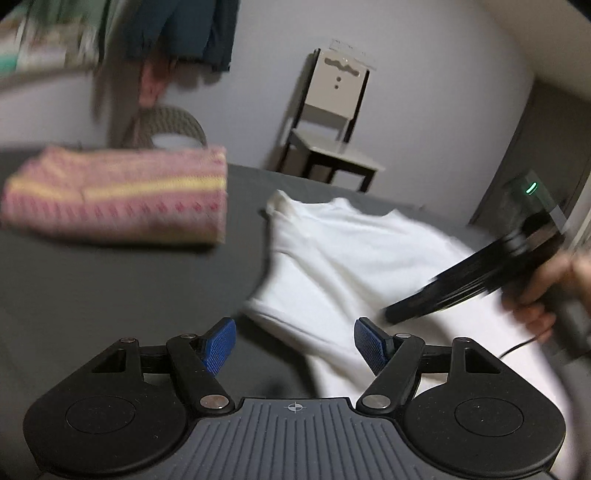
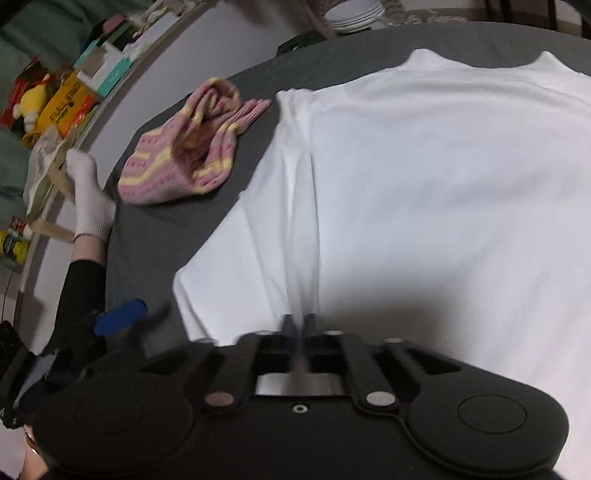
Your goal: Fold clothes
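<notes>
A white T-shirt [image 1: 354, 251] [image 2: 424, 177] lies spread on the dark grey surface [image 1: 110, 291], collar at the far side. My left gripper [image 1: 295, 343] hovers open at the shirt's near left edge, nothing between its blue pads [image 1: 221, 343]. My right gripper [image 2: 300, 323] is shut on a raised crease of the white shirt near its hem. In the left wrist view a bare hand holds the right gripper [image 1: 391, 314] low over the shirt, blurred. A pink and yellow striped garment [image 1: 122, 195] [image 2: 184, 147] lies left of the shirt. The left gripper's blue pad [image 2: 118, 314] shows at lower left.
A white-gloved hand [image 2: 90, 199] with a black sleeve is at the surface's left edge. Shelves with boxes and a yellow toy [image 2: 62, 96] run along the left. A chair [image 1: 332, 129] stands beyond the far edge, clothes [image 1: 177, 33] hang on the wall, and plates [image 2: 354, 13] sit behind.
</notes>
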Motion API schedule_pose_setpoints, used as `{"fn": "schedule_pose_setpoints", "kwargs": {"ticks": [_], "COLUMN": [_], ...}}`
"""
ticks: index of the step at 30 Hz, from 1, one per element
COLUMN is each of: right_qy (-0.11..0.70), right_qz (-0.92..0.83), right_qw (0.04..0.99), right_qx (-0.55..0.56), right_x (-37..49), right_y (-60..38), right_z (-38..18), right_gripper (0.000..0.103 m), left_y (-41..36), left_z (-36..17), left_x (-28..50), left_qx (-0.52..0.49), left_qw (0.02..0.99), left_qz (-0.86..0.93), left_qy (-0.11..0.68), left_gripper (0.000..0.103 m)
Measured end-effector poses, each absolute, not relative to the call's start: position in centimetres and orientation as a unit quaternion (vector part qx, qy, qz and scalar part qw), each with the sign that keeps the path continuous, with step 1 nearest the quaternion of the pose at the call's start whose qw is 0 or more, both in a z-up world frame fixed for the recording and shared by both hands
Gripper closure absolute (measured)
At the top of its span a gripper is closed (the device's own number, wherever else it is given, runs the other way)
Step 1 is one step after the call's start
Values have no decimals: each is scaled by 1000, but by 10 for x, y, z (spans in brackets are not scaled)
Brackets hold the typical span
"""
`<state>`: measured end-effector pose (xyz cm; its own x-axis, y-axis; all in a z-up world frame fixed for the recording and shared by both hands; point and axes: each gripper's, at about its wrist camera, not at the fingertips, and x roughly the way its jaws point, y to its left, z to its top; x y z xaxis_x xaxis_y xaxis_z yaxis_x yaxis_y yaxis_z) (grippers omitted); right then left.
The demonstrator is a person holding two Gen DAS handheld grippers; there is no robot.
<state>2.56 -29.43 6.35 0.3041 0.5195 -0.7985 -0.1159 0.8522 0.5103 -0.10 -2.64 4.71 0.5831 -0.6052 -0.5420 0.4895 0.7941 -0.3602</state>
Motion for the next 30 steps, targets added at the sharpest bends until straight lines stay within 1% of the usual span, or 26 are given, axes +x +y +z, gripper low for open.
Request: {"fn": "schedule_pose_setpoints", "kwargs": {"ticks": [2, 6, 10, 11, 13, 14, 15, 16, 19, 21, 24, 27, 28, 29, 30], "right_qy": [548, 531, 534, 538, 545, 548, 550, 554, 565, 578, 599, 606, 606, 605, 600], "right_qz": [199, 151, 92, 84, 73, 77, 79, 78, 88, 110, 170, 249, 276, 299, 313], "right_qw": [791, 811, 813, 810, 802, 794, 787, 785, 787, 784, 771, 755, 746, 735, 728], "right_qx": [182, 195, 214, 220, 235, 253, 266, 266, 230, 199, 137, 34, -13, -64, -105], "right_x": [23, 24, 26, 25, 24, 23, 21, 19, 3, -9, -33, -67, -80, -93, -105], "right_y": [-300, -339, -373, -377, -385, -387, -388, -387, -377, -362, -326, -273, -252, -232, -215], "right_z": [74, 94, 86, 81, 71, 67, 65, 66, 80, 92, 111, 124, 125, 124, 123], "right_gripper": [100, 100, 100, 99, 92, 84, 78, 70, 68, 68, 67, 64, 62, 61, 59], "left_y": [-34, -57, -64, -63, -63, -66, -69, -74, -91, -101, -112, -119, -120, -121, -121], "left_z": [42, 38, 36, 35, 34, 34, 34, 34, 32, 32, 35, 38, 39, 38, 36], "left_x": [-7, -19, -18, -18, -20, -22, -24, -25, -31, -33, -22, -11, -5, 1, 6], "left_qx": [-82, -7, 33, 42, 79, 104, 130, 156, 228, 250, 244, 222, 211, 202, 197], "left_qw": [875, 873, 880, 884, 895, 902, 907, 910, 908, 902, 904, 911, 913, 913, 912], "left_qz": [-333, -351, -329, -319, -295, -283, -273, -266, -272, -286, -287, -275, -273, -272, -271], "left_qy": [342, 338, 341, 340, 325, 309, 293, 276, 225, 207, 203, 212, 219, 227, 236], "left_gripper": [31, 31, 31, 31, 31, 31, 31, 31, 31, 31, 31, 32, 35, 51, 60]}}
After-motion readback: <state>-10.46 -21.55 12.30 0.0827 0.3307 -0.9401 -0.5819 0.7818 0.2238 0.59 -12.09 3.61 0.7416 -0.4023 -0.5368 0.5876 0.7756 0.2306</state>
